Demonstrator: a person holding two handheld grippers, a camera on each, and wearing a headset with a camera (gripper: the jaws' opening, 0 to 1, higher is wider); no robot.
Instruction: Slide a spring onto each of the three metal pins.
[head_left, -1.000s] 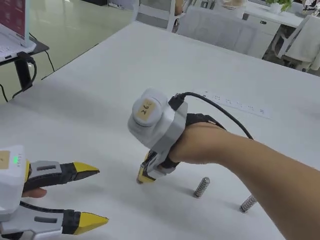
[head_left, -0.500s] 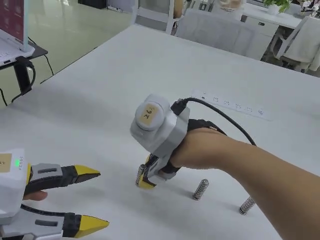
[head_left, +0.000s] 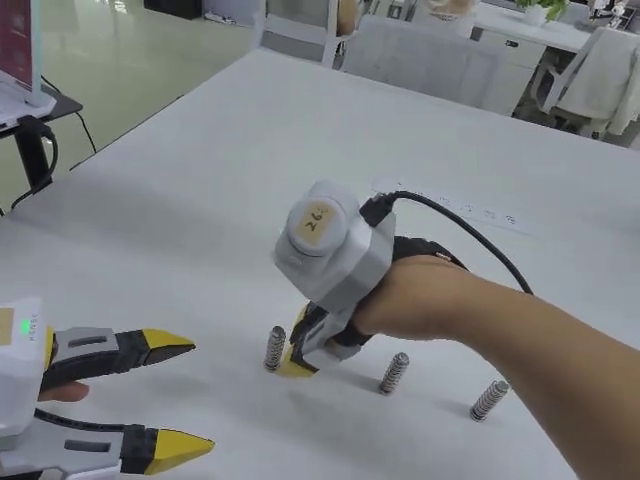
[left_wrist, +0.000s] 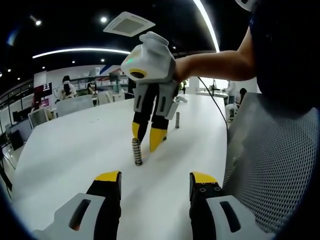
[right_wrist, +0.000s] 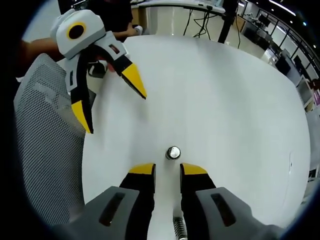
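Right jaws slightly parted and empty beside a standing spring; left jaws wide apart, empty.
My right gripper points down at the white table. The spring stands upright just ahead of its tips, not between them. Two more springs stand behind those tips. My left gripper hovers well apart, facing them.
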